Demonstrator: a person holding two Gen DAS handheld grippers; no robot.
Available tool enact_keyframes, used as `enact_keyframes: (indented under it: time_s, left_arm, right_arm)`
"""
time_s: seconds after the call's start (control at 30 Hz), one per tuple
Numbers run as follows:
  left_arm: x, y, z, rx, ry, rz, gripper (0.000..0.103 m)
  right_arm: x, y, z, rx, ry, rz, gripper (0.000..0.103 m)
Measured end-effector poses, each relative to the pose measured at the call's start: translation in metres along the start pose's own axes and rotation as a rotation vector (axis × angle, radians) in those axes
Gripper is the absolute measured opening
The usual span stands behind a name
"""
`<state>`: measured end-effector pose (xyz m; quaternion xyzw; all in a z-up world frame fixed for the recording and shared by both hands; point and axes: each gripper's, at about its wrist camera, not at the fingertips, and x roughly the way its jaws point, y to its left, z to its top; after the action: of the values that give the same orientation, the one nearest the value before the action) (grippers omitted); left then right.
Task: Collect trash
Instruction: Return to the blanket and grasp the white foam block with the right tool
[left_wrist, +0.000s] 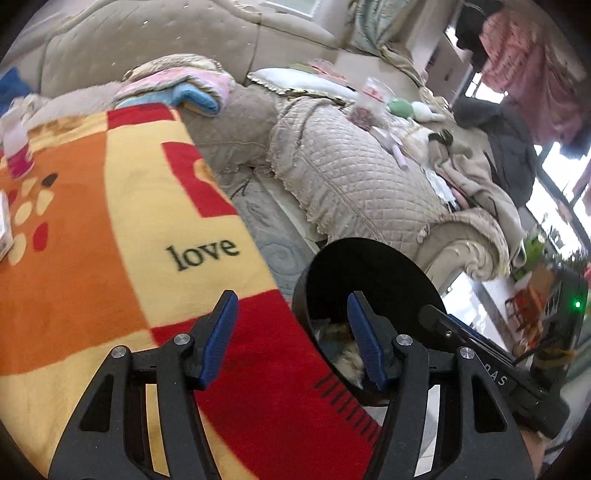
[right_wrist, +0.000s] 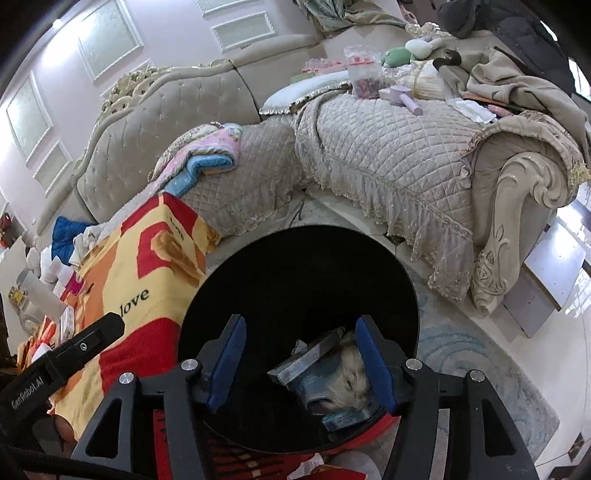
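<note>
Some trash (right_wrist: 332, 373) already lies inside the black bin (right_wrist: 295, 258), above which the right gripper (right_wrist: 308, 360) hangs with jaws apart and empty, the left gripper (left_wrist: 291, 332) likewise spread beside it, more apparently remaining.

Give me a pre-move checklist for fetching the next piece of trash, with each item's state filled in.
1. Right claw open and empty: ok, nothing sits between its fingers.
2. Left claw open and empty: ok.
3. Dropped trash inside the black bin: ok, crumpled packaging lies at the bottom.
4. Bin has room: ok, mostly dark space above the trash.
5. Next trash identified: cannot tell; a pink-labelled bottle stands on the blanket, but whether it is trash is unclear.
6. Bin standing steady: cannot tell, its base is hidden.
</note>
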<state>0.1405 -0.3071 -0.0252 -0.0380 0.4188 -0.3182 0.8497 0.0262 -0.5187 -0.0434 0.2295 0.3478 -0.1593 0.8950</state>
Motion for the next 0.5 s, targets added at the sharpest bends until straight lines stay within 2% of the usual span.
enact_keyframes:
  time_s: [0.23,0.37,0.5]
  left_arm:
    - [-0.024,0.011,-0.005,-0.019,-0.030,0.048,0.060]
    - [-0.058,0.029,-0.011,-0.049,-0.079,0.126,0.060]
    - [-0.108,0.067,-0.018,-0.124,-0.144,0.187,0.060]
  right_arm:
    - [-0.007,0.015,0.001,0.025,-0.028,0.029,0.059]
    - [-0.014,0.051,-0.003,-0.039,-0.058,0.075,0.059]
    - [-0.020,0.100,-0.015,-0.146,-0.077,0.153,0.059]
